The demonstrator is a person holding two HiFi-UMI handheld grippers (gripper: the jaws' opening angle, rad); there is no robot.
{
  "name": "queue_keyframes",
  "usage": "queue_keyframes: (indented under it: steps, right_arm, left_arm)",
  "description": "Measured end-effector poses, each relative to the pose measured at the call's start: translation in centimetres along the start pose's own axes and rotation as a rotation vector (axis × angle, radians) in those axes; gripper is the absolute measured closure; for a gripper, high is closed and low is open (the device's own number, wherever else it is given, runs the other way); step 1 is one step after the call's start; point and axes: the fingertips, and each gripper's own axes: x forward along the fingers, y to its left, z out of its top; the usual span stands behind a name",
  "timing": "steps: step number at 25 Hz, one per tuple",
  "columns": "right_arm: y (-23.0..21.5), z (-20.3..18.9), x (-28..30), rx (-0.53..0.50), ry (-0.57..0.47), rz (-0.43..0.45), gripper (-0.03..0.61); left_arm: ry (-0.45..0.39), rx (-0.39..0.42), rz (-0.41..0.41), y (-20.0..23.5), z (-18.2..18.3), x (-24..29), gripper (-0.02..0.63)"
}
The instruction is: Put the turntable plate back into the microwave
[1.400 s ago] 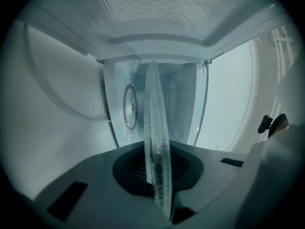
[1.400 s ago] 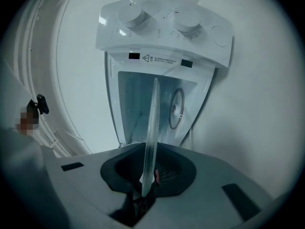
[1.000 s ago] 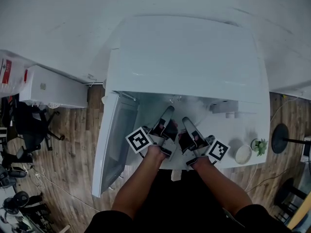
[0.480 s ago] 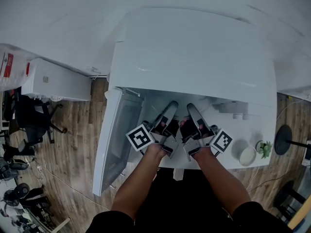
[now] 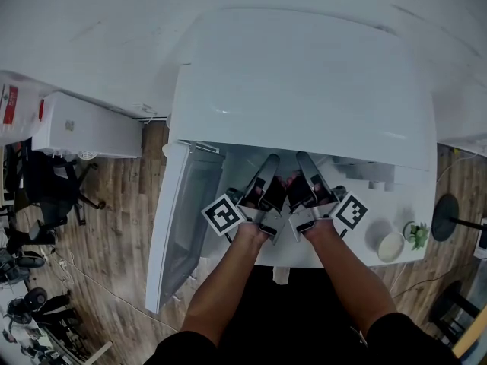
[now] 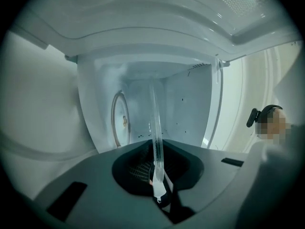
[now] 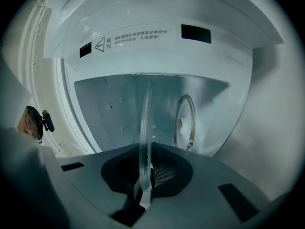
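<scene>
Both pairs of jaws pinch the near rim of the glass turntable plate (image 6: 155, 123). My left gripper (image 5: 267, 166) has just been closing on it, with my right gripper (image 5: 303, 163) just beside. I see the plate inside the open microwave (image 5: 304, 82), apart from the roller ring (image 7: 184, 120).

A white bench (image 5: 370, 217) in the frame's centre carries the white microwave (image 5: 304, 82). Near its lower right corner sit a small white bowl (image 5: 391, 245) and a green plant (image 5: 417, 234).
</scene>
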Motion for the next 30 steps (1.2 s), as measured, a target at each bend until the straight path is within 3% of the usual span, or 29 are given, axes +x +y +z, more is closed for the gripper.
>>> queue_keyframes:
  steps: [13,20,30]
  right_arm:
    - [-2.0,0.3,-0.6,-0.110,0.015,-0.122,0.492]
    - [-2.1,1.6,0.6,-0.005,-0.039,-0.068,0.509]
    - [-3.1,2.1,0.6,0.013,-0.056,-0.099,0.505]
  left_arm:
    - [-0.044,-0.021,0.029,2.0,1.3,1.9,0.551]
    - [-0.059,-0.029,0.039,2.2,2.0,3.2,0.551]
    - [-0.041,-0.036,0.084,3.2,1.6,3.8,0.543]
